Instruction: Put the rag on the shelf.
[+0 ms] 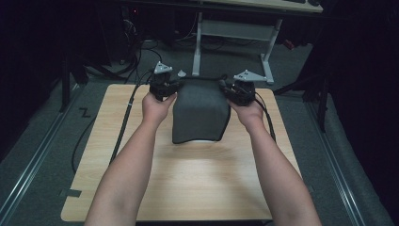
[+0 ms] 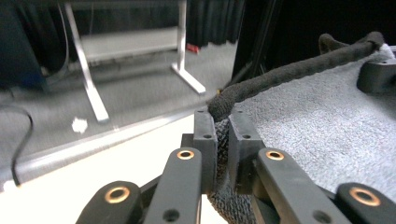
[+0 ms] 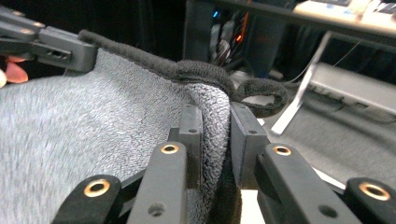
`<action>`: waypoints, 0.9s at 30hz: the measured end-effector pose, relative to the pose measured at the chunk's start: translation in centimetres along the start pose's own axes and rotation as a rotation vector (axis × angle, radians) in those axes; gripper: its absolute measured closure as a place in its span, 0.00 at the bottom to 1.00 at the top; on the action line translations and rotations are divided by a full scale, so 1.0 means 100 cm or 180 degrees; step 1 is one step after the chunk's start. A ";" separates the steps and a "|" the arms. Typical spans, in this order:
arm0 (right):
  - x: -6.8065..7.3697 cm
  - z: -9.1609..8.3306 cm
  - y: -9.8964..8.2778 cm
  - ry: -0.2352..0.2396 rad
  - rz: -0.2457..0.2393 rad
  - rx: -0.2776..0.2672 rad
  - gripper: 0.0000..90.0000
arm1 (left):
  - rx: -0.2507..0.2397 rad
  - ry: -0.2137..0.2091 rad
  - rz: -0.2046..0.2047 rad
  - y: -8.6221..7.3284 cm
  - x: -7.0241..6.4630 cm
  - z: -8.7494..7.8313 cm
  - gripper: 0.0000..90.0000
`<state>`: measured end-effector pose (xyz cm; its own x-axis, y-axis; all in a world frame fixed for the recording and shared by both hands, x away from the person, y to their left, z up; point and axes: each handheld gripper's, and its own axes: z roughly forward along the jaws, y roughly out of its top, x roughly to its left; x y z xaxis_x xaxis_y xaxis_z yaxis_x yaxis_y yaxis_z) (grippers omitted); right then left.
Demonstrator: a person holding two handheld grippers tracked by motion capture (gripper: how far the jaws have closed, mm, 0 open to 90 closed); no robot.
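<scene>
No writing legible on anything. Both forearms reach forward side by side over the wooden surface (image 1: pixel 188 188); the left hand-held gripper (image 1: pixel 164 88) and right hand-held gripper (image 1: pixel 239 91) each clamp a far corner of the grey towel (image 1: pixel 200 115). Towel is fuzzy with a dark rolled hem, stretched between them, its near end draped on the surface.

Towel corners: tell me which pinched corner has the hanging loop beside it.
The corner of the grey towel in the right hand-held gripper: a dark loop curls just past its jaws. The left hand-held gripper corner shows only plain hem.
</scene>
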<state>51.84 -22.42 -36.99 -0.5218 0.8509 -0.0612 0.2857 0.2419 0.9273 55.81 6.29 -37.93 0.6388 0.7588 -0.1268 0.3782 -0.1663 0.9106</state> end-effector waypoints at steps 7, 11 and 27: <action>0.002 0.006 -0.016 0.0013 -0.0027 0.0107 0.86 | 0.0135 -0.0090 -0.0172 -0.022 0.003 0.006 0.93; 0.001 0.010 -0.022 0.0035 0.0010 0.0202 0.86 | 0.0206 -0.0110 -0.0218 -0.033 0.003 0.007 0.94; -0.004 0.020 -0.042 0.0157 0.0268 0.0338 0.85 | 0.0316 -0.0193 -0.0280 -0.060 0.004 0.009 0.94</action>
<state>52.42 -22.82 -41.65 -0.5304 0.8470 0.0358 0.4122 0.2208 0.8839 54.41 7.01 -43.77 0.6385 0.7342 -0.2307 0.4970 -0.1646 0.8520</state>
